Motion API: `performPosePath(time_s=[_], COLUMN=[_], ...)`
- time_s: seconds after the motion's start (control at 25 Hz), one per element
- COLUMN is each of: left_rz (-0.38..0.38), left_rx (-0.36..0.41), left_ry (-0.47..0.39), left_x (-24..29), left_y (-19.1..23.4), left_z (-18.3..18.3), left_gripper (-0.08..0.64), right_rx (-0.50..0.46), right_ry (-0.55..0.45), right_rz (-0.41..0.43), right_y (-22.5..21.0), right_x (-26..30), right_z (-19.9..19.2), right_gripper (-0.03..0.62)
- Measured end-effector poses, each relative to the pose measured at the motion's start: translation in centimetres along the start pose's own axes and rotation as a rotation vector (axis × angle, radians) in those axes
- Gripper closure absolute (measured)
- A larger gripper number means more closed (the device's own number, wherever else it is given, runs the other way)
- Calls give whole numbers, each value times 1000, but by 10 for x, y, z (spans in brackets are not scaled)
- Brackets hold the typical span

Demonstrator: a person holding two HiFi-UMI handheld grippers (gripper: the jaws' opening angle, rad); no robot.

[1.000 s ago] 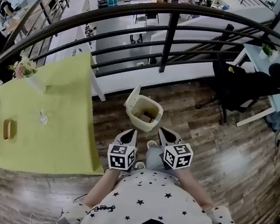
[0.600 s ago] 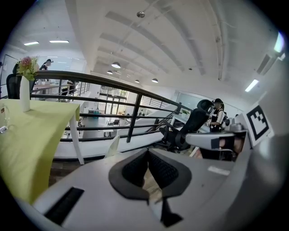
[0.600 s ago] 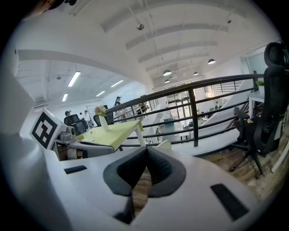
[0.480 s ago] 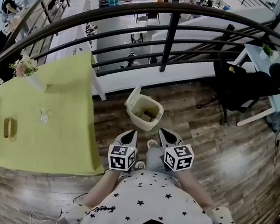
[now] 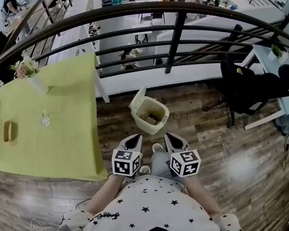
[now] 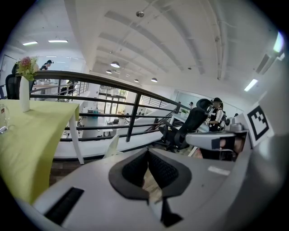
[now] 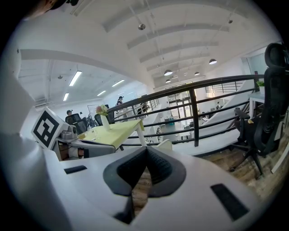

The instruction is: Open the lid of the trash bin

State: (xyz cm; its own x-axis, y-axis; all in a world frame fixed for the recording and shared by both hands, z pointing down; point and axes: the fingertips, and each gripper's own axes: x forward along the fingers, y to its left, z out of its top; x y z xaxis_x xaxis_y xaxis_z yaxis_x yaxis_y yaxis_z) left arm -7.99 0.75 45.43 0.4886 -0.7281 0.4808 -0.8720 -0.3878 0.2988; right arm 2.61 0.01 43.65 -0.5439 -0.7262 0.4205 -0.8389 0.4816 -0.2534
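The cream trash bin stands on the wooden floor just ahead of me. Its lid is swung up and stands at the bin's left rim, and some rubbish shows inside. My left gripper and right gripper hover side by side close to my body, a short way short of the bin and touching nothing. Both are shut and hold nothing. In the left gripper view the raised lid peeks over the shut left gripper. In the right gripper view the lid shows just beyond the shut right gripper.
A table with a yellow-green cloth stands to the left, carrying a flower vase and a glass. A black railing runs behind the bin. To the right are a black office chair and a white desk.
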Motion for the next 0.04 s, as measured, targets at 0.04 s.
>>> performPosePath(time_s=[0.04], left_rz=[-1], left_rx=[2], left_ry=[1], left_x=[0], left_y=[-1], left_z=[0], left_gripper=[548], right_rx=[1], right_ry=[0], right_rz=[1], right_y=[0], right_x=[-1], right_z=[-1], right_gripper=[598])
